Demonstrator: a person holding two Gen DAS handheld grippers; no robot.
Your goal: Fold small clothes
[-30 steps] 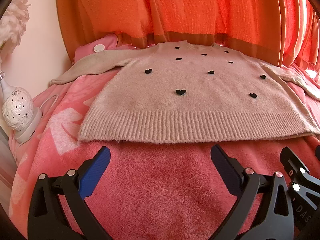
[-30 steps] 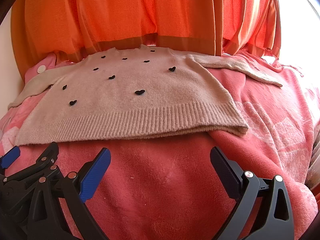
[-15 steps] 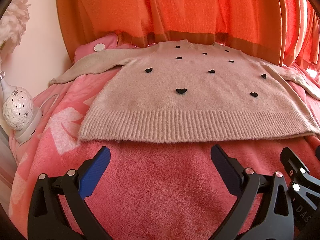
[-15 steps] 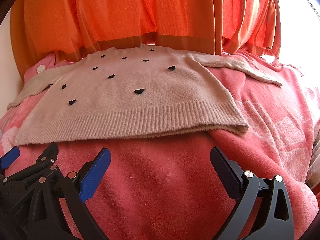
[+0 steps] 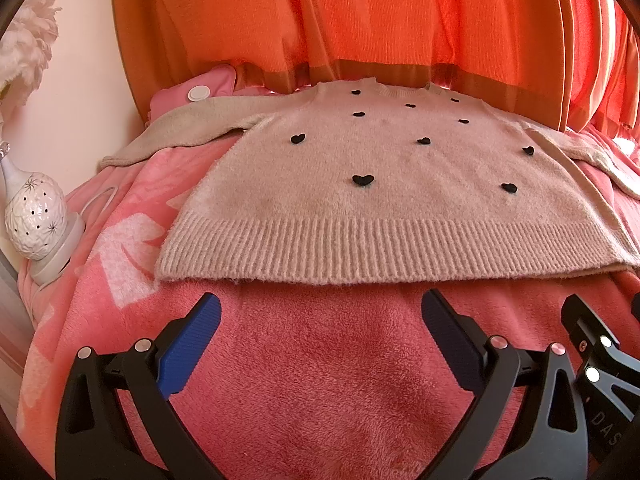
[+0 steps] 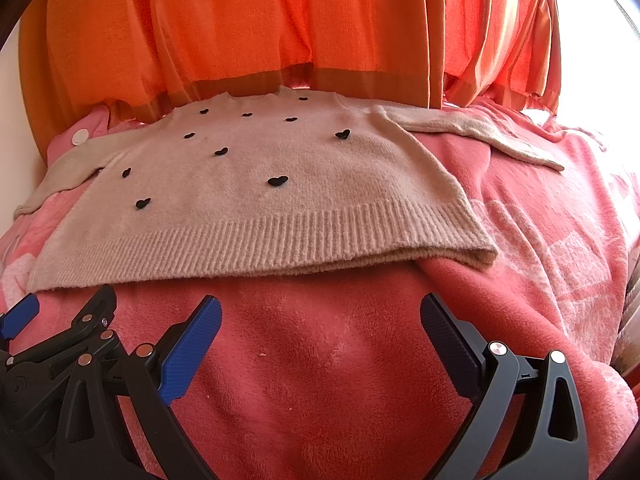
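Note:
A small beige knit sweater (image 5: 380, 184) with black hearts lies flat, front up, on a pink fleece blanket (image 5: 320, 380), sleeves spread to both sides. It also shows in the right wrist view (image 6: 260, 200). My left gripper (image 5: 320, 320) is open and empty, just short of the ribbed hem. My right gripper (image 6: 320, 320) is open and empty, just short of the hem's right half. The right gripper shows at the left wrist view's right edge (image 5: 600, 360); the left gripper shows at the right wrist view's left edge (image 6: 60, 344).
Orange curtains (image 5: 360, 20) hang right behind the sweater's collar. A white ceramic lamp (image 5: 36, 216) stands at the blanket's left edge, with a cord beside it. A pink pillow (image 5: 200, 88) lies at the back left. The blanket (image 6: 560, 260) drops off at the right.
Both grippers have crept slightly forward toward the hem. The sweater has not moved.

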